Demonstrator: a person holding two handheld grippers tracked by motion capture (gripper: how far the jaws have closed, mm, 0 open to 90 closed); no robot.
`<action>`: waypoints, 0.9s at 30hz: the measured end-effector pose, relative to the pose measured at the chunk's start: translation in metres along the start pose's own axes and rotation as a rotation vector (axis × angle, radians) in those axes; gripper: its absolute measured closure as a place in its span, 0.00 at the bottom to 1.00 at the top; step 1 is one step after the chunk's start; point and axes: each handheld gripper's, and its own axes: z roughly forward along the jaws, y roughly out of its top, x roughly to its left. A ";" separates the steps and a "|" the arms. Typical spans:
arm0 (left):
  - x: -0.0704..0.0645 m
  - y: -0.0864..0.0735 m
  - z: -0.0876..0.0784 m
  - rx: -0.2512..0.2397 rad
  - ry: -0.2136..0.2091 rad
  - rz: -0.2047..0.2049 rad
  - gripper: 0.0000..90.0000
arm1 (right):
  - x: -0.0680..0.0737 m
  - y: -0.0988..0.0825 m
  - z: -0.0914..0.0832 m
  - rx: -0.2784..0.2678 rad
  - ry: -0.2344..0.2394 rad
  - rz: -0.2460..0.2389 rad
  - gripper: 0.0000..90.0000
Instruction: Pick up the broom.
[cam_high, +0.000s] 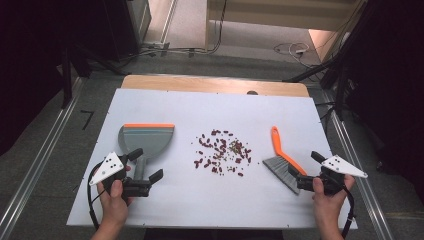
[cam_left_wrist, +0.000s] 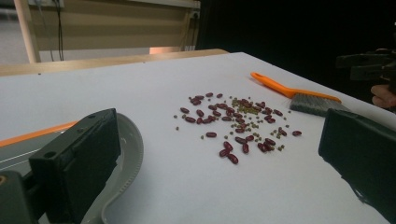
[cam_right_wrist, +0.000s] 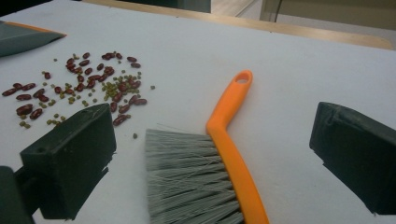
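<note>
Orange brush (cam_right_wrist: 224, 154) between open right tongs (cam_right_wrist: 210, 154).

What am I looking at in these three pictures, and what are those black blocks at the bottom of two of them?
A person sits at a white table and holds a tool in each hand: the left hand-held gripper and the right hand-held gripper. Each has two black jaws, and those are the blocks you see. One picture comes from a camera above the table; the other two come from cameras riding on the grippers, looking out between the jaws. On the table lie a grey dustpan with an orange edge, a scatter of red and green beans, and an orange brush with grey bristles. Both grippers stand open beside the dustpan and brush; nothing is held.
</note>
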 end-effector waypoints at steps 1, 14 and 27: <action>0.000 0.000 0.000 0.001 0.000 0.003 0.00 | 0.001 0.001 0.000 -0.004 0.004 -0.001 0.00; 0.001 0.004 -0.003 -0.001 0.007 0.018 0.00 | 0.003 0.027 -0.003 -0.019 0.042 0.026 0.00; 0.000 0.005 0.000 0.003 -0.003 0.018 0.00 | 0.000 0.067 0.033 0.126 0.019 0.005 0.00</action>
